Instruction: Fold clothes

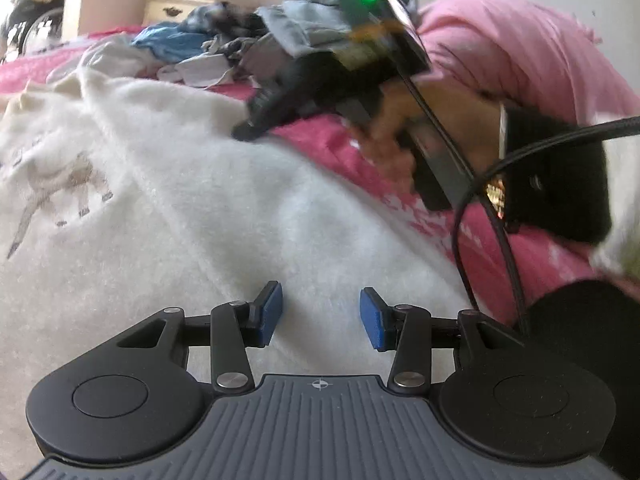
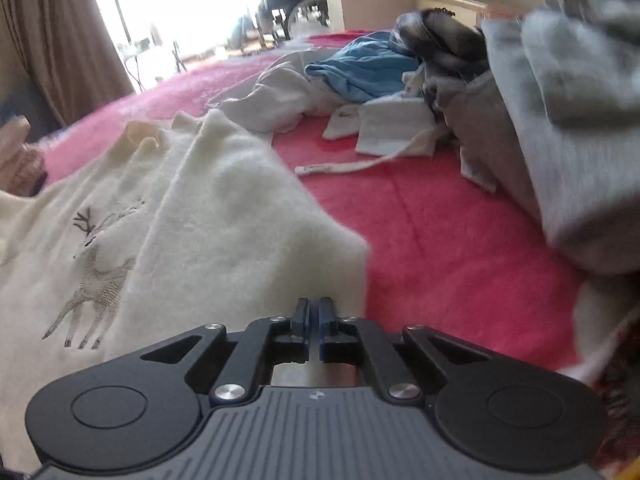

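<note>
Spreading the fluffy cream sweater with the stitched reindeer [image 2: 168, 216] on the pink blanket [image 2: 440, 220].
Its right edge lies directly ahead of the right gripper [image 2: 314, 312], whose jaws are nearly together, gripping nothing; the sweater stretches leftward, under the left gripper [image 1: 321, 312], jaws apart and empty over its middle.
</note>
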The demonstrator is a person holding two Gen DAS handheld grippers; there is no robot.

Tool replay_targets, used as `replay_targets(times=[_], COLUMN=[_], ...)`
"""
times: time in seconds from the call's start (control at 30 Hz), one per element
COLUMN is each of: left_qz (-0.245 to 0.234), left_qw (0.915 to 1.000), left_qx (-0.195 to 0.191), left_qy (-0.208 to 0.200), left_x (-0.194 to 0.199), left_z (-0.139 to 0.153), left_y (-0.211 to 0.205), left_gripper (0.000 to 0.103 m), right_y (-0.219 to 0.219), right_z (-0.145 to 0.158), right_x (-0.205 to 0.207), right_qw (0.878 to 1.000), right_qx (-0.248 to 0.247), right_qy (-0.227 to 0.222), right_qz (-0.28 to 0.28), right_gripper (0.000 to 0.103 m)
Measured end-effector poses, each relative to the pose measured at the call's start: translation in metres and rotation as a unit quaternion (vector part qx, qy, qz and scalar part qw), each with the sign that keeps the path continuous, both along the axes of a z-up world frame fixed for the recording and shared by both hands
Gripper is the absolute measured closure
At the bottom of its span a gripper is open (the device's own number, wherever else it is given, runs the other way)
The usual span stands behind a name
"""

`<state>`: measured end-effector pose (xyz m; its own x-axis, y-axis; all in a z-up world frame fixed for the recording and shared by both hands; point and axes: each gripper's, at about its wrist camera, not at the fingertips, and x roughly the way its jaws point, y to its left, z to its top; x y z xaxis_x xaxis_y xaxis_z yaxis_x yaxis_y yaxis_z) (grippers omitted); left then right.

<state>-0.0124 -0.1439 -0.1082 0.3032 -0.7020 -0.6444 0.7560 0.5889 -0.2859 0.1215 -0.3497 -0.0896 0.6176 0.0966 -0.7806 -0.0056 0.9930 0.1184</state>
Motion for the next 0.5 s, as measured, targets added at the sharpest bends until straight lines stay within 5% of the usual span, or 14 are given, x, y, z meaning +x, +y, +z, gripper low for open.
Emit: replay_targets(times=[0.2,0.37,0.5], left_qz=[0.027,0.033,0.035], left_qw=[0.9982,0.9973,0.9947], left_qx=[-0.032,-0.043,-0.064], left_qy=[0.042,0.049,0.073], left_x=[0.006,0.009,0.015], left_z=[-0.004,-0.005,-0.008], left_y=[0.008,0.010,0.017], left_gripper=[0.060,0.060,0.060], right_y=[0.039,0.038,0.049], right_z=[0.025,-0.027,-0.004], right_x=[0.051,0.113,0.110], right_qw=[0.996,0.999,0.998], right_qx=[0.000,-0.015,-0.033], right_qy=[-0.054,-0.009,-0.013], right_qz=[0.069,0.036,0.048], right_gripper=[0.090,0.101,0.091])
